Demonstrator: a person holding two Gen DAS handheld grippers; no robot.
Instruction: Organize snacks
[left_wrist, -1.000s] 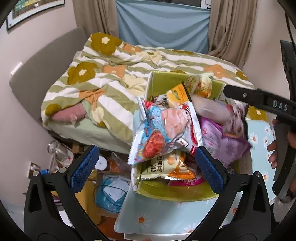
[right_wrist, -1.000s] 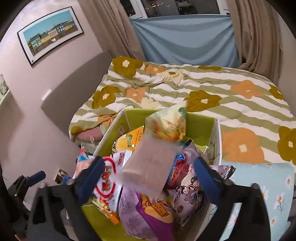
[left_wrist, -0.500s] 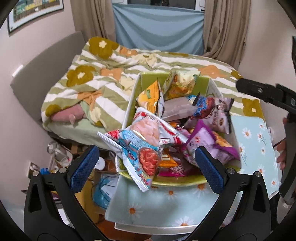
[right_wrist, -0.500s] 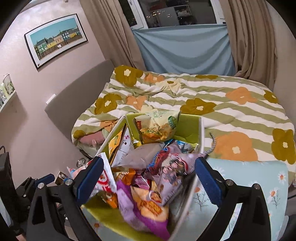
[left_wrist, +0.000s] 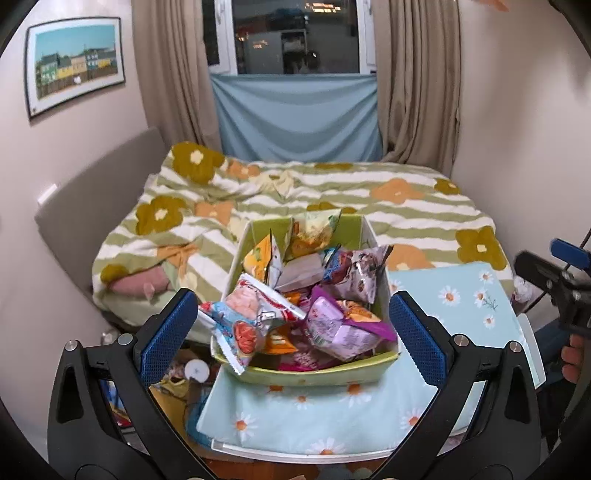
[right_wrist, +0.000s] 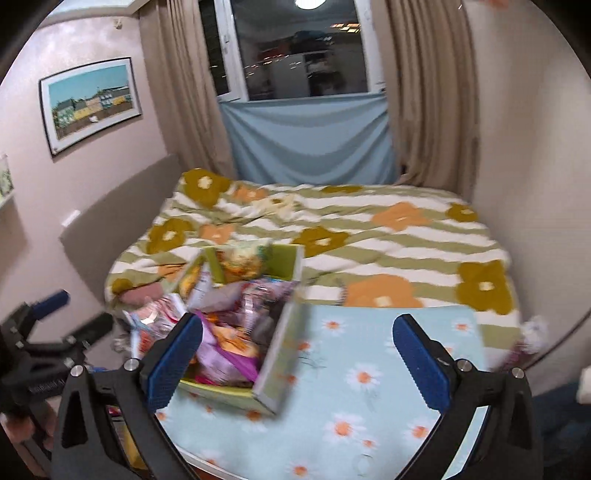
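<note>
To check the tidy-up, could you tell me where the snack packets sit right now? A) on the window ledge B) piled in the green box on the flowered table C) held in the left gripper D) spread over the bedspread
B: the snack packets are heaped inside the green box, which stands on the flowered table; one hangs over its left rim.

No print can be read. The snack packets (left_wrist: 295, 310) in the green box (left_wrist: 317, 373) at the frame's centre carry coloured printing too small and blurred to make out; the framed picture (left_wrist: 75, 62), upper left, shows no words.
</note>
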